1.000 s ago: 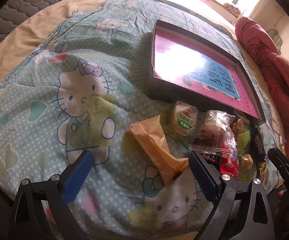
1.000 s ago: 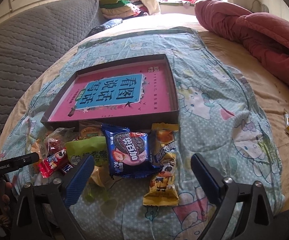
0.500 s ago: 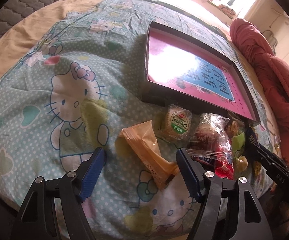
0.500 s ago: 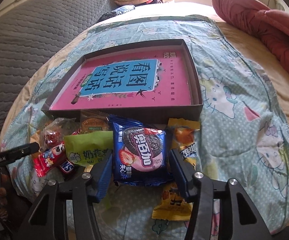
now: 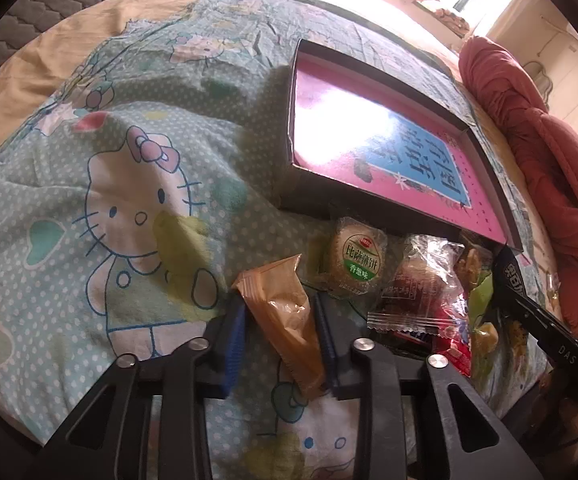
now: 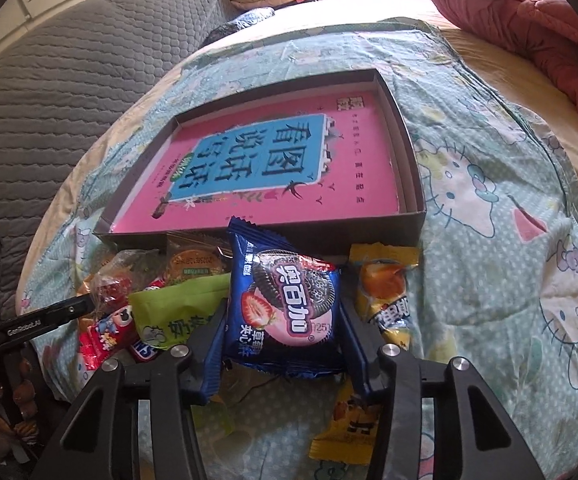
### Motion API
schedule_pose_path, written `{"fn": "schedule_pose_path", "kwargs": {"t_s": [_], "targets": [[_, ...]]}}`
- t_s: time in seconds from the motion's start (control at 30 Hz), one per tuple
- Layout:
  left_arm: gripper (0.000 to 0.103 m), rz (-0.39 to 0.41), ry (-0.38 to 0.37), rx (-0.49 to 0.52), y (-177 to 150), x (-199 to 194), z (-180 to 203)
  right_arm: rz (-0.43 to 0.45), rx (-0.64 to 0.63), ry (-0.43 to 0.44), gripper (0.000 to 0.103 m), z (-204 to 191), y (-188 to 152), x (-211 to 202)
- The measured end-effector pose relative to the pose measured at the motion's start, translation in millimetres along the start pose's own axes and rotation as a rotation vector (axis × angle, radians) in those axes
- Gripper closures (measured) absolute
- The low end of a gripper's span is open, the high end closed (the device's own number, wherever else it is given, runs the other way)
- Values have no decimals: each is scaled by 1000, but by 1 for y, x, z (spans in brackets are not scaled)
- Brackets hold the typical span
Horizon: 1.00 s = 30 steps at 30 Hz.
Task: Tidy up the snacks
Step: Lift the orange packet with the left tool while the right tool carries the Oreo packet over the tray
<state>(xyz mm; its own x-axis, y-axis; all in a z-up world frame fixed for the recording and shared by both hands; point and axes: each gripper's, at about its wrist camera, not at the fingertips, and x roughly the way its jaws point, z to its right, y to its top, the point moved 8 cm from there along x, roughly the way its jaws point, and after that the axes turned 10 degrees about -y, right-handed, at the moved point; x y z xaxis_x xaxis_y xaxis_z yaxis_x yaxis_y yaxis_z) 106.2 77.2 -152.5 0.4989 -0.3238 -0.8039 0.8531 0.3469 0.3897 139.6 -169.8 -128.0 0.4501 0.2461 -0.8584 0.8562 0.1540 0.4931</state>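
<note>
Nothing is in the box [image 6: 411, 200] yet (snacks all heaped before it), with the left gripper [image 5: 281, 344] closing on the orange packet [image 5: 285, 320] and the right gripper [image 6: 283, 344] closing on the blue cookie pack [image 6: 285, 308].

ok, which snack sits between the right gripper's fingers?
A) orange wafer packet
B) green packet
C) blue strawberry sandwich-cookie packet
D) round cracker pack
C: the right gripper has the blue strawberry sandwich-cookie packet between its closing jaws; the green packet lies to its left.
</note>
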Motion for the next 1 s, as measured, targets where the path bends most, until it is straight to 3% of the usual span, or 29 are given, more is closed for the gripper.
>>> {"fn": "schedule_pose_path", "kwargs": {"t_s": [0.33, 0.67, 1.0], "targets": [[82, 47, -22, 46, 1, -20, 12, 64, 12, 30, 53, 0, 6, -17], [82, 172, -37, 120, 23, -51, 32, 157, 70, 56, 53, 8, 25, -37], [82, 228, -46, 135, 48, -52, 42, 196, 60, 48, 53, 7, 39, -38]]}}
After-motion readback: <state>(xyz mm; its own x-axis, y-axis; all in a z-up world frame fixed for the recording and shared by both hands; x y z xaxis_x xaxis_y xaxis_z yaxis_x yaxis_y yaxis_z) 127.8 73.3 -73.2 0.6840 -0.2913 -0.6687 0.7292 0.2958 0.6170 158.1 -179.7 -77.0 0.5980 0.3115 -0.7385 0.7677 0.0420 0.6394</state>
